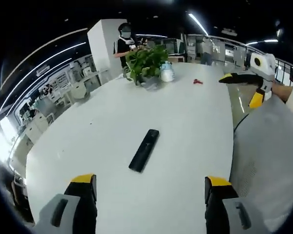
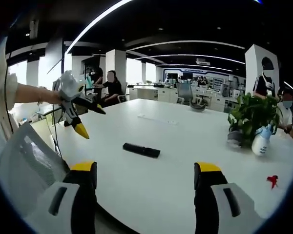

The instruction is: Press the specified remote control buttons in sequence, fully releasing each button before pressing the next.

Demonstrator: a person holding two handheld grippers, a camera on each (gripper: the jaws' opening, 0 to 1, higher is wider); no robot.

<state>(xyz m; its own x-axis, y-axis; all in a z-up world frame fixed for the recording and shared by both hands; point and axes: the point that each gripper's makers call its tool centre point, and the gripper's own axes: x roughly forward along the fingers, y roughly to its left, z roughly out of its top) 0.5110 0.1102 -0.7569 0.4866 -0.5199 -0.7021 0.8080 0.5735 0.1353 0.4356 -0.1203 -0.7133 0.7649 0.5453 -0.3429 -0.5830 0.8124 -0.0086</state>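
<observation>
A black remote control (image 1: 144, 150) lies flat on the white table (image 1: 190, 122), a short way ahead of my left gripper (image 1: 150, 187), whose yellow-tipped jaws stand wide apart with nothing between them. In the right gripper view the remote (image 2: 141, 149) lies crosswise just beyond my right gripper (image 2: 145, 170), also open and empty. Each gripper hangs above the table's edge, clear of the remote. The right gripper (image 1: 241, 88) appears held in a hand at the upper right of the left gripper view. The left gripper (image 2: 94, 122) appears at the left of the right gripper view.
A potted plant (image 1: 145, 61) (image 2: 251, 114) and a white spray bottle (image 1: 167, 71) (image 2: 261, 139) stand at the table's far end, with a small red item (image 1: 198, 81) (image 2: 272, 180) nearby. A grey mesh chair (image 1: 268, 146) (image 2: 29, 165) sits beside the table. People are in the background.
</observation>
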